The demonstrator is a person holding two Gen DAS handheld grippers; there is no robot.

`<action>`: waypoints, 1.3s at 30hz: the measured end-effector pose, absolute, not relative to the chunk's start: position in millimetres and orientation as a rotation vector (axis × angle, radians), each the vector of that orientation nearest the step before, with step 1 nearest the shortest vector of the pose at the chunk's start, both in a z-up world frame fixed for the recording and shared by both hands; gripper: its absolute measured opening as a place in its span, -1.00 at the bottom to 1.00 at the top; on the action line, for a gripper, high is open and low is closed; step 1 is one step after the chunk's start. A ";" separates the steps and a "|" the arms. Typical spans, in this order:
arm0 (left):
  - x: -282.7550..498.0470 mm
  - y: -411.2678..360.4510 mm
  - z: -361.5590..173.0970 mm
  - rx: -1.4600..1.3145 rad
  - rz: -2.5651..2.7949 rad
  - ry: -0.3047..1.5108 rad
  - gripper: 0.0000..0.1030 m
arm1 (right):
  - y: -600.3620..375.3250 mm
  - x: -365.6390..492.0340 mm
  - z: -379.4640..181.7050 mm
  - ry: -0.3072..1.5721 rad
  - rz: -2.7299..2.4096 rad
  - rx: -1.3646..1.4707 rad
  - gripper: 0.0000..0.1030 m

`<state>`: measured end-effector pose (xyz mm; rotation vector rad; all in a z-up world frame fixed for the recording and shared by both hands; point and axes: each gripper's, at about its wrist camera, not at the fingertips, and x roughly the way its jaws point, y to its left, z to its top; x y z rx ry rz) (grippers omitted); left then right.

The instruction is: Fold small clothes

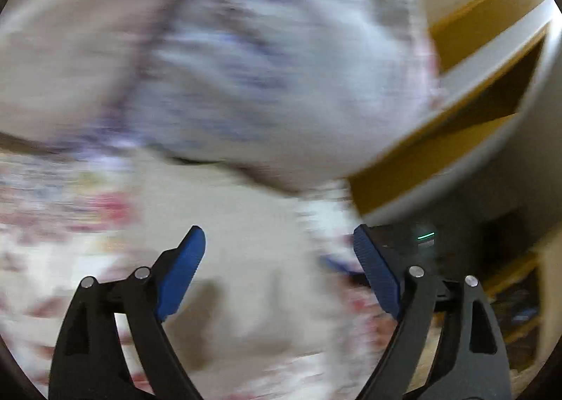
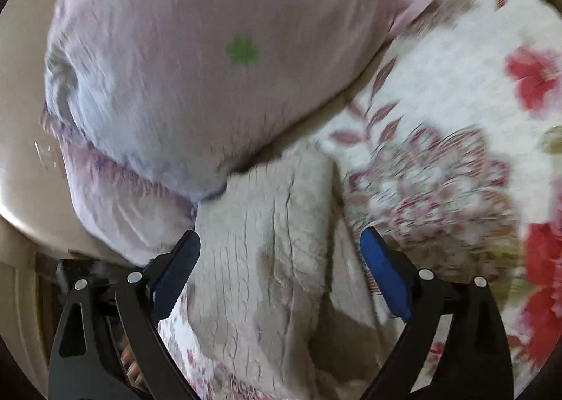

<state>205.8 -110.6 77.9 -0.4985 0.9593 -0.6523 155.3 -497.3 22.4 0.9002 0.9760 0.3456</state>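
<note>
Both grippers — left [image 1: 279, 242], right [image 2: 280, 245] — gape apart above the floral bedspread [image 2: 439, 111], pillow [image 2: 196, 59] edge ahead.

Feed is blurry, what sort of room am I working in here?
Probably a bedroom: the work surface is a bed with a floral quilt, a large pale pillow lies on it, and yellow wooden furniture stands beyond. Both tools are open and empty.

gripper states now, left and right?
Left gripper: open, holding nothing.
Right gripper: open, holding nothing, above the white crinkled cloth.
</note>
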 end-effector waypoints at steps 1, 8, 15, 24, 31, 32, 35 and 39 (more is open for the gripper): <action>208.1 -101.4 67.7 -0.476 -0.610 1.010 0.66 | -491.6 160.9 17.7 1.009 0.358 0.891 0.83; 201.7 -107.6 6.4 -0.421 -0.573 1.206 0.66 | -462.4 171.2 -7.6 1.109 0.376 0.817 0.07; 198.1 -88.4 18.6 -0.530 -0.712 1.116 -0.33 | -440.4 149.1 13.4 0.966 0.465 0.913 -0.45; 171.0 5.5 42.0 -0.100 -0.423 1.029 0.16 | -296.4 160.2 15.7 1.084 0.424 0.473 -0.25; 109.5 40.2 59.5 -0.169 -0.318 0.855 0.84 | -293.1 100.7 72.4 0.776 0.376 0.453 0.00; 107.2 43.8 61.5 -0.165 -0.314 0.849 0.88 | -280.7 91.4 71.3 0.792 0.433 0.434 0.03; 93.6 28.1 54.3 -0.130 -0.269 0.857 0.96 | -246.6 94.0 39.4 0.935 0.408 0.332 0.26; 68.8 20.6 38.7 -0.114 -0.250 0.920 0.96 | -238.7 93.8 30.1 0.944 0.267 0.312 0.29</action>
